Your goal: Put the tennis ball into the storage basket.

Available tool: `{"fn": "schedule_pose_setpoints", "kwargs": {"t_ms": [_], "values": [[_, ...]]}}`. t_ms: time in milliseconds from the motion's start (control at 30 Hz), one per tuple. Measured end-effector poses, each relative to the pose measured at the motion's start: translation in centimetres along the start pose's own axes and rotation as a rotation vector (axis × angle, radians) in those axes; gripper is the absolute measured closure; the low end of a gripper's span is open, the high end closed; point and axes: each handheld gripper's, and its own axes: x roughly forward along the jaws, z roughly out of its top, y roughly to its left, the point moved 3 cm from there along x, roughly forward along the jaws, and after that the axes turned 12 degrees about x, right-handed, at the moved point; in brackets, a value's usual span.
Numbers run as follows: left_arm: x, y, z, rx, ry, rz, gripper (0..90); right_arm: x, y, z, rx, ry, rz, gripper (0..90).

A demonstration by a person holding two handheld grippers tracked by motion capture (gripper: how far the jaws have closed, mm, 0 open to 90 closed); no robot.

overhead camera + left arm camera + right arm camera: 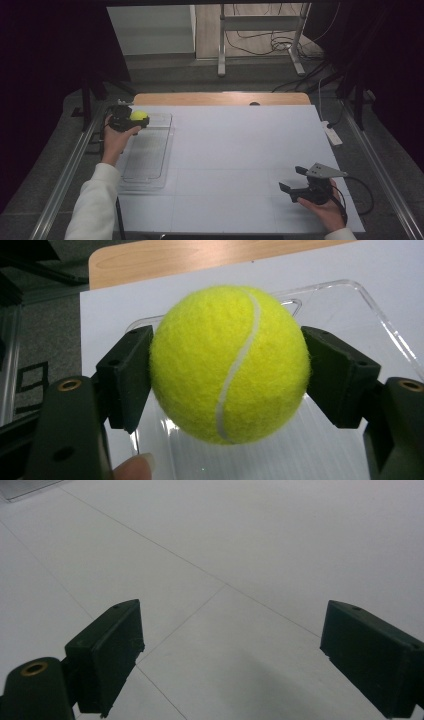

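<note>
A yellow tennis ball [139,116] [229,362] is clamped between the two black pads of my left gripper [135,120] [227,375]. It hangs over the far end of a clear plastic tray [147,150] [370,320] at the table's left. At the table's front right my right gripper [293,181] [232,655] rests low over the white sheet. Its jaws stand wide apart with nothing between them.
A white sheet [235,160] covers the table, and bare wood [220,98] shows along the far edge. A white power strip [332,133] lies off the right edge. Metal stand legs [260,45] and cables are on the floor beyond.
</note>
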Motion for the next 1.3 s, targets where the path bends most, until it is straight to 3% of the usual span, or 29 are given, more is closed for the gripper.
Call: {"fn": "schedule_pose_setpoints", "kwargs": {"t_ms": [433, 1300], "values": [[0.8, -0.2, -0.4, 0.019, 0.051, -0.006, 27.1, -0.1, 0.0, 0.0, 0.001, -0.005, 0.003, 10.3], [1.6, -0.3, -0.9, 0.020, 0.094, -0.013, 27.1, -0.1, 0.0, 0.0, 0.001, -0.005, 0.002, 10.3]]}}
